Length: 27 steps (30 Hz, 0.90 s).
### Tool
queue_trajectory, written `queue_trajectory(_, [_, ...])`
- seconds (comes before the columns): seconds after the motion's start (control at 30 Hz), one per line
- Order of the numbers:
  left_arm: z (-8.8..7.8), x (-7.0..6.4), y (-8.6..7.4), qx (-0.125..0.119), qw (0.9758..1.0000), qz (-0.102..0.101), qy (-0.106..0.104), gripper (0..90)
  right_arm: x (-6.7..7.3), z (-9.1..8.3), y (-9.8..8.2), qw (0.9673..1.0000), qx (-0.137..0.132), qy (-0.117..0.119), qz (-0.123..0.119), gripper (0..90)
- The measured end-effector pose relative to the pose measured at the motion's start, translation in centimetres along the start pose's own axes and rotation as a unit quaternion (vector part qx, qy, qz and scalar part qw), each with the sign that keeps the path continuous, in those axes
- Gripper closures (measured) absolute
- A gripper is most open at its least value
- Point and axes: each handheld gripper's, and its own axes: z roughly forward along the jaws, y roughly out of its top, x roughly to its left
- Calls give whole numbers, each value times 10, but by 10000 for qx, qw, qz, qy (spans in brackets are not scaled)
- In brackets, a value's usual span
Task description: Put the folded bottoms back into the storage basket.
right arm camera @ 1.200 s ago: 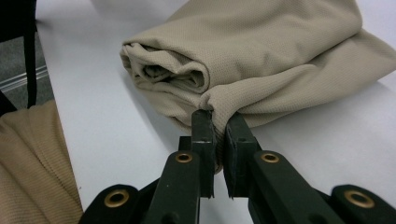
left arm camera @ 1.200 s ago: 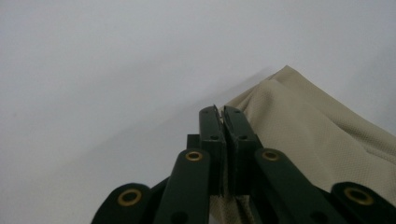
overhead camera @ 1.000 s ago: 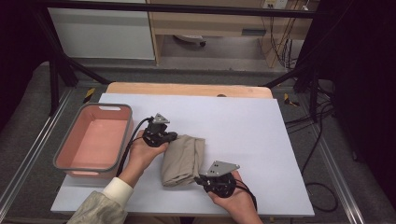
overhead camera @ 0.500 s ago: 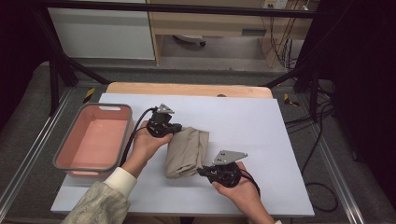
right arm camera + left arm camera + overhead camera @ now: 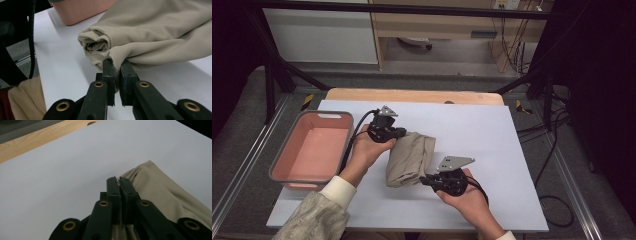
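Note:
A folded beige cloth (image 5: 410, 157) hangs just above the white table top (image 5: 472, 125), held at both ends. My left gripper (image 5: 401, 134) is shut on the cloth's far left corner; in the left gripper view the black jaws pinch the cloth edge (image 5: 119, 180) and the beige cloth (image 5: 160, 192) falls away to the right. My right gripper (image 5: 424, 179) is shut on the near end of the cloth; in the right gripper view the jaws pinch a fold (image 5: 117, 65) below the rolled end of the cloth (image 5: 150, 32).
A pink basin (image 5: 292, 159) stands at the table's left edge, also seen as the pink basin (image 5: 82, 10) behind the cloth. A wooden strip (image 5: 412, 95) runs along the far side. The right half of the white top lies bare.
Both hands have risen a little and lifted the cloth with them. The cloth has shifted slightly to the far right on the table.

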Motion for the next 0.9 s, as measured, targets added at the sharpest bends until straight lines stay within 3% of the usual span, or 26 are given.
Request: queue_trajectory(0.9, [-18, 7, 9, -61, 9999, 13, 82, 876, 3, 1, 19, 9999, -54, 142, -74, 848])
